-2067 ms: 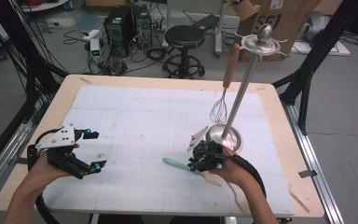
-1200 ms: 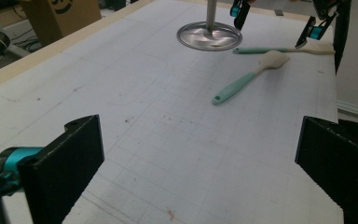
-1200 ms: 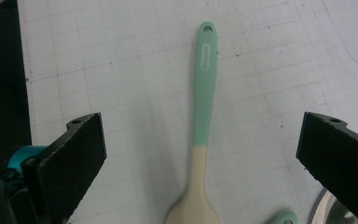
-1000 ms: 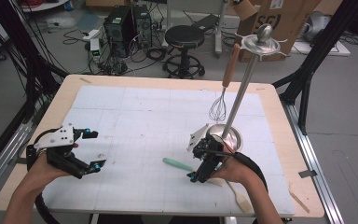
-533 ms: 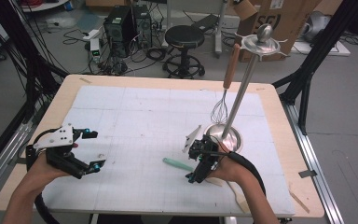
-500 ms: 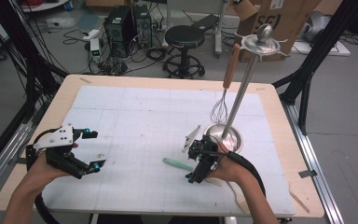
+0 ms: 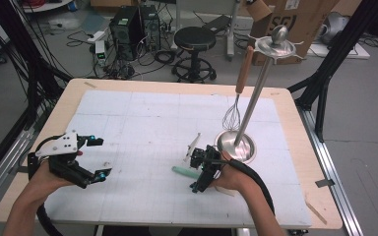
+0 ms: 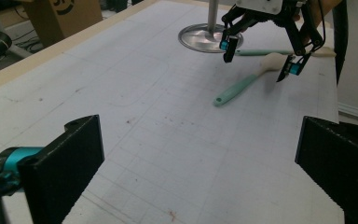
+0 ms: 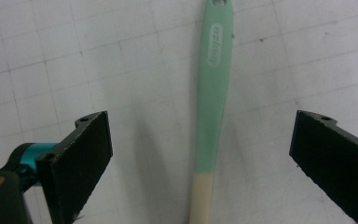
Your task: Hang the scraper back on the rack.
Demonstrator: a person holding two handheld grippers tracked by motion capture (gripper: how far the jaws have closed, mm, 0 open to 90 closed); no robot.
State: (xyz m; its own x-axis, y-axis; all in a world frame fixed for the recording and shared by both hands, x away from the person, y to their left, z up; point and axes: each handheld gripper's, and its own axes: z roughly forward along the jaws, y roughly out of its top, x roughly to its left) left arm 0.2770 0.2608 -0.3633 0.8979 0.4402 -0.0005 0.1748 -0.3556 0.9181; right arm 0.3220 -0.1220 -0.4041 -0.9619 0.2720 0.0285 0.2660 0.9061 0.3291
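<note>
Jaws of both grippers stand wide apart, the right pair straddling a green-handled spatula.

Largest is the table with its white gridded mat; on the mat stands a steel utensil stand with a whisk hanging from it. Right gripper hangs over the spatula, which lies flat on the mat just beside the stand's base, its handle untouched between the jaws. Left gripper holds nothing, well apart at the mat's left.
</note>
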